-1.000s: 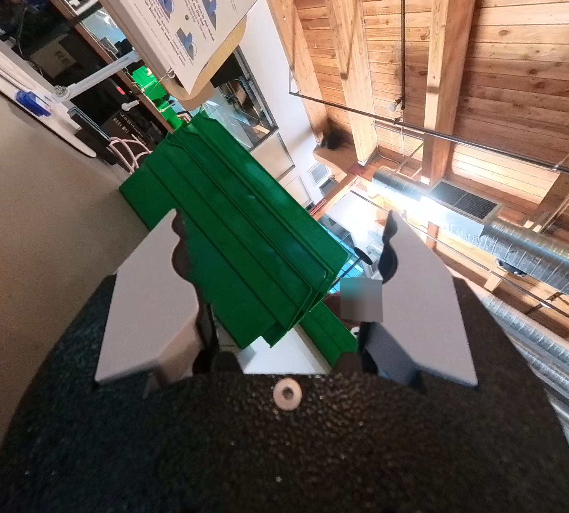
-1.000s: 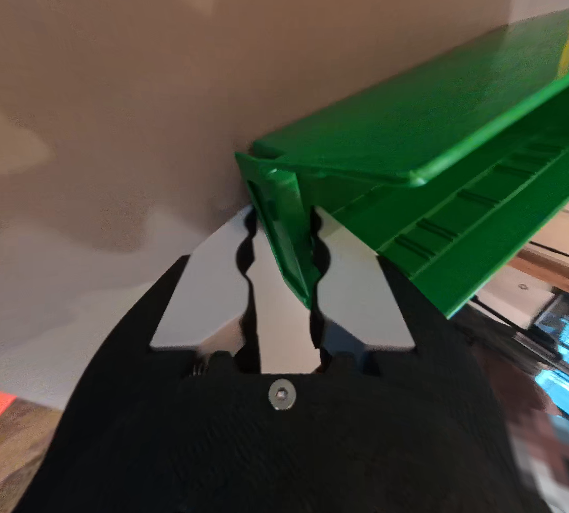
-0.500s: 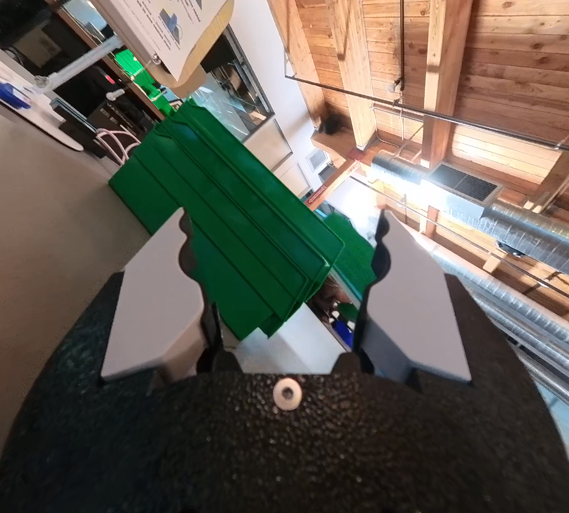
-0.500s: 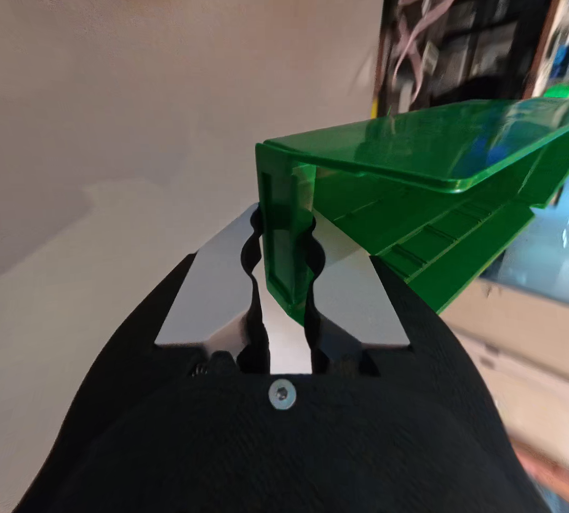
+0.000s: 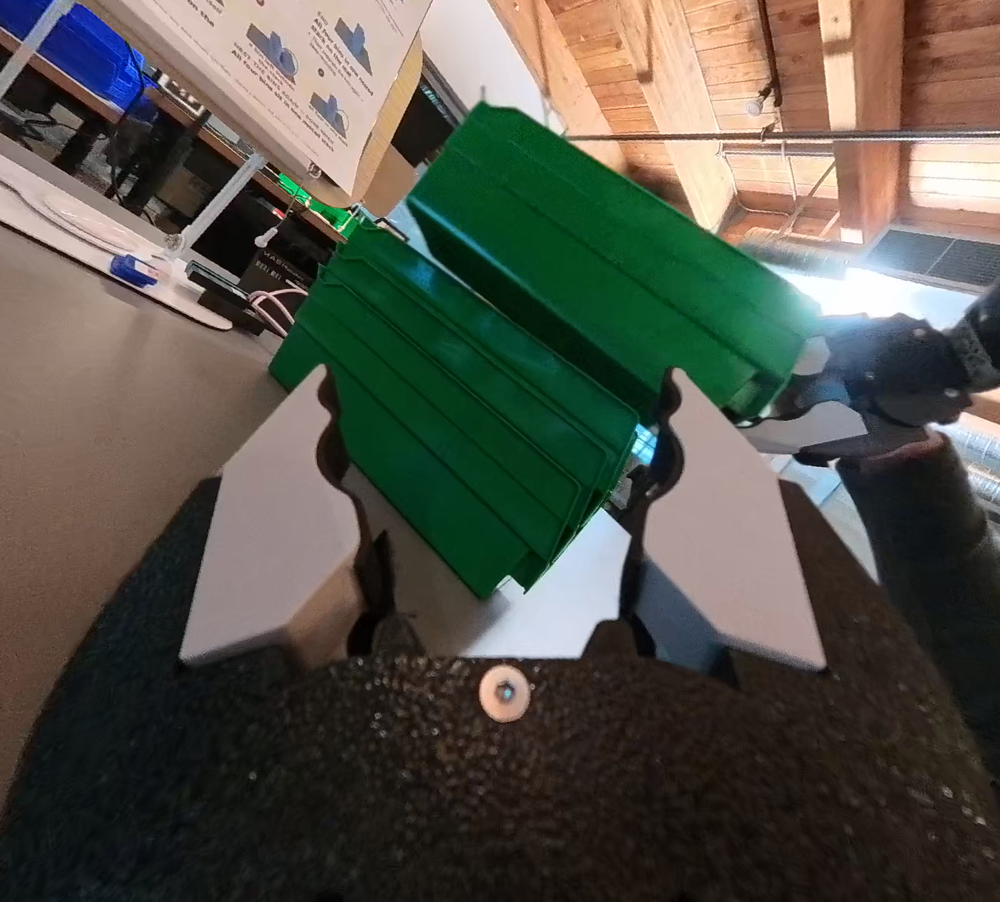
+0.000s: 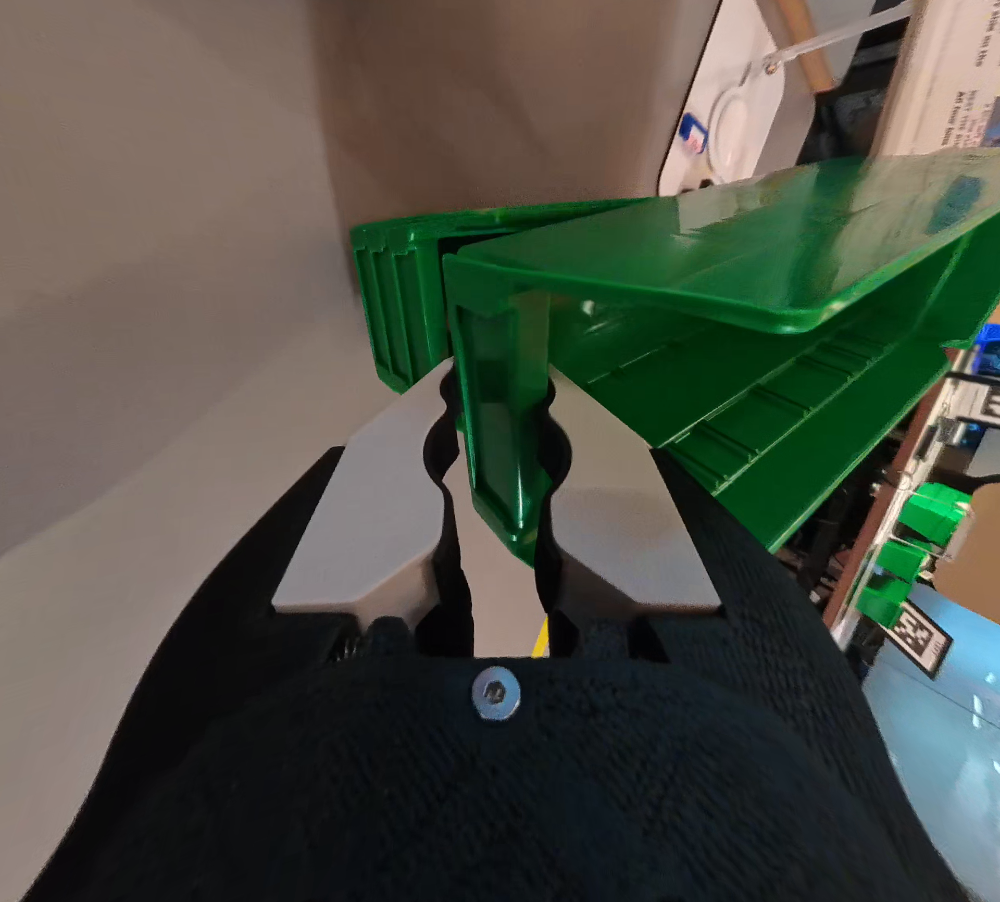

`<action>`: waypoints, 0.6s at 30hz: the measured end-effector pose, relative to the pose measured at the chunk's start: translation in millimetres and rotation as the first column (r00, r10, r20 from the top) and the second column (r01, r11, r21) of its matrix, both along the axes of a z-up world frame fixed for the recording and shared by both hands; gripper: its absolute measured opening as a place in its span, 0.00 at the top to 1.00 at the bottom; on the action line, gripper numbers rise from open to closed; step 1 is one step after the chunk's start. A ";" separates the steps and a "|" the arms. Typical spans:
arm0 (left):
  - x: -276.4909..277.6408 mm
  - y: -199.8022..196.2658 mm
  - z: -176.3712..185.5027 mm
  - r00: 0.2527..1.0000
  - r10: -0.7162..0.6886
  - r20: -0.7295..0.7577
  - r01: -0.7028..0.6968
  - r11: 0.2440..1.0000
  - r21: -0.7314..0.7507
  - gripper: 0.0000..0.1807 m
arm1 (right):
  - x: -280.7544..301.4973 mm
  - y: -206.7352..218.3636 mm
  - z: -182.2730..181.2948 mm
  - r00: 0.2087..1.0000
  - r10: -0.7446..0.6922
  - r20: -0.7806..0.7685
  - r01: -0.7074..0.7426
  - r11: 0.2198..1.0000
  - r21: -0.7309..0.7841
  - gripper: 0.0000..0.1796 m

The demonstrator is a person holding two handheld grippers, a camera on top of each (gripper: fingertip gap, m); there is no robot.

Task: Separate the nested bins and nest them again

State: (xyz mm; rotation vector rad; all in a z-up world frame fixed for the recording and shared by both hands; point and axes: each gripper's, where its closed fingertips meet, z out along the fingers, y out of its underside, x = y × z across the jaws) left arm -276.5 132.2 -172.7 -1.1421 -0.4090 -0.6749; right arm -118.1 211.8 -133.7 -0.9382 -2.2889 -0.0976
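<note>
— Where's the bin?

— My right claw (image 6: 495, 448) is clamped on the end wall of one green bin (image 6: 730, 313), carried clear of the tabletop (image 5: 103, 389). Its long axis runs away from me, just beside the nested stack (image 5: 460, 421).

— And the left?

— My left claw (image 5: 498, 443) gapes wide around the stack's near end, gripping nothing. It's nearer the stack.

— Anything inside?

— The carried bin looks empty; the stack holds only bins, I judge.
</note>
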 end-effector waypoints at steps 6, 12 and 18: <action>-1.3 -1.6 1.8 0.998 -0.031 0.045 0.030 0.999 0.033 0.37 | -9.4 11.6 -13.6 0.995 -0.087 0.056 0.084 0.996 0.043 0.87; -0.5 0.8 1.1 0.998 -0.041 0.054 0.039 0.999 0.031 0.35 | -19.7 15.3 -29.1 0.992 -0.084 0.091 0.081 0.996 0.037 0.87; -4.7 -2.4 3.4 0.999 -0.010 0.046 0.008 0.999 0.044 0.36 | -26.6 21.3 -39.3 0.993 -0.085 0.082 0.083 0.996 0.027 0.87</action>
